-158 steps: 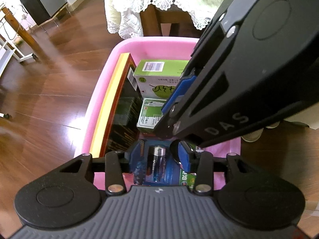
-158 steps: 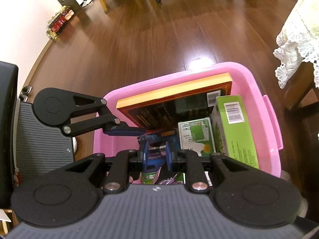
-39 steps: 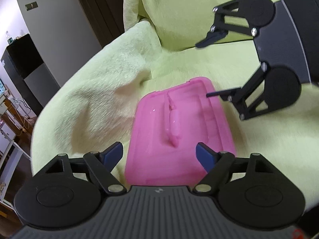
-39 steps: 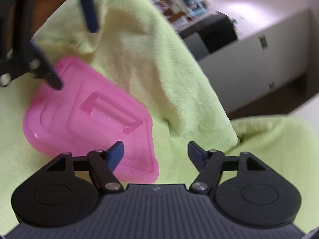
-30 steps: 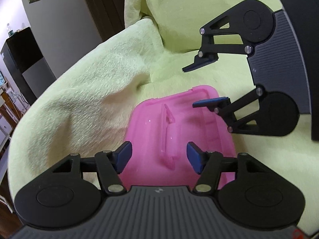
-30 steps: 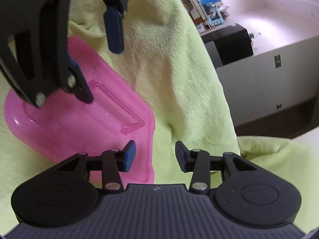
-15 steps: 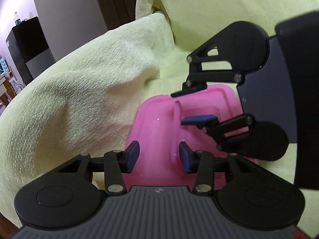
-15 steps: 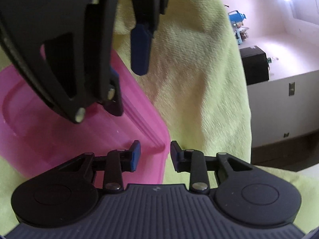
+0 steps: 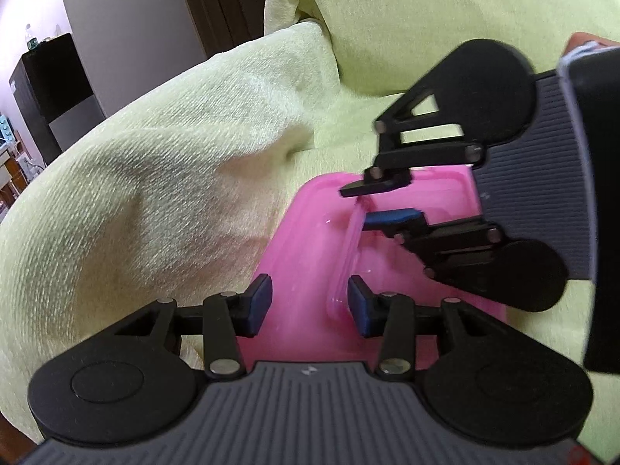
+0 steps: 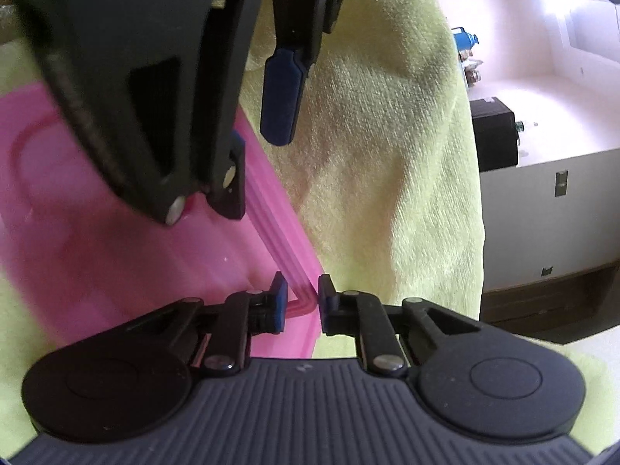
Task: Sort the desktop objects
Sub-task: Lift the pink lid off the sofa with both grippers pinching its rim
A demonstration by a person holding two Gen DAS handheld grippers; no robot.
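A translucent pink lid with a raised handle ridge lies flat on a yellow-green sofa cover. My left gripper is open over the lid's near end, one fingertip at the lid's left edge and the other beside the ridge. My right gripper comes in from the right. In the right wrist view the right gripper is shut on the rim at a corner of the lid. The left gripper hangs above it, straddling the lid's edge.
The sofa's arm and back cushion rise around the lid. A black cabinet and a dark door stand beyond the arm. In the right wrist view a black box sits on a white counter past the sofa.
Both grippers left the pink bin on the floor and came to the lid on the sofa. Over the last second both narrowed, and the right one has closed on the lid's rim.
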